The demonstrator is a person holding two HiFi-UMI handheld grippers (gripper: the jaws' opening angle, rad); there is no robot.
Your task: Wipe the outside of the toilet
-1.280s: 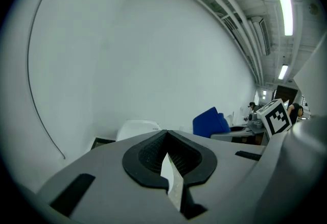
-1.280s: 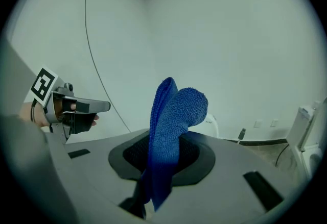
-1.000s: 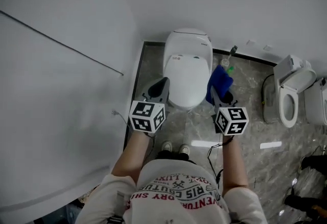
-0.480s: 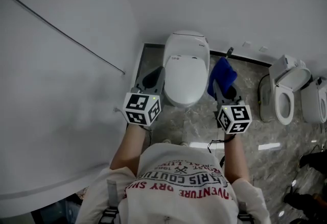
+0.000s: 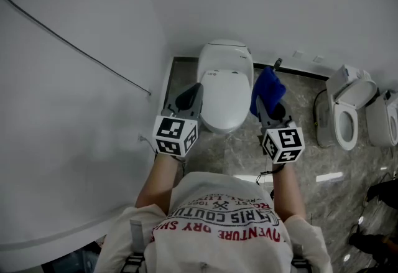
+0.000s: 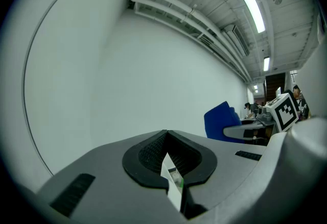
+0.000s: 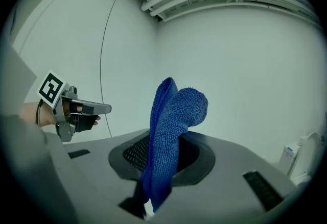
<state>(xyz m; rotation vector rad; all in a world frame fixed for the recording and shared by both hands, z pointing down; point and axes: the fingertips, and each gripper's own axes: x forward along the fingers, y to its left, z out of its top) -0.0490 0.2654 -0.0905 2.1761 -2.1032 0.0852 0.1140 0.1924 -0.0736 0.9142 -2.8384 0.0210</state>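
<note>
The white toilet (image 5: 225, 85) stands against the back wall with its lid down. A blue cloth (image 5: 267, 88) is held just to the right of the toilet, level with the lid, and my right gripper (image 5: 268, 107) is shut on it. In the right gripper view the blue cloth (image 7: 173, 116) sticks up out of my right gripper (image 7: 163, 151). My left gripper (image 5: 189, 99) hovers at the toilet's left side. In the left gripper view my left gripper (image 6: 168, 159) is shut with nothing held, and the blue cloth (image 6: 220, 121) shows to its right.
A curved white wall (image 5: 81, 104) closes in on the left, close to my left arm. A second toilet (image 5: 345, 113) with its lid up stands to the right on the grey marble floor (image 5: 305, 147). A small bottle (image 5: 278, 64) stands by the back wall.
Both grippers have moved a little forward along the toilet's sides. The blue cloth has stayed in the right gripper and now sits nearer the tank.
</note>
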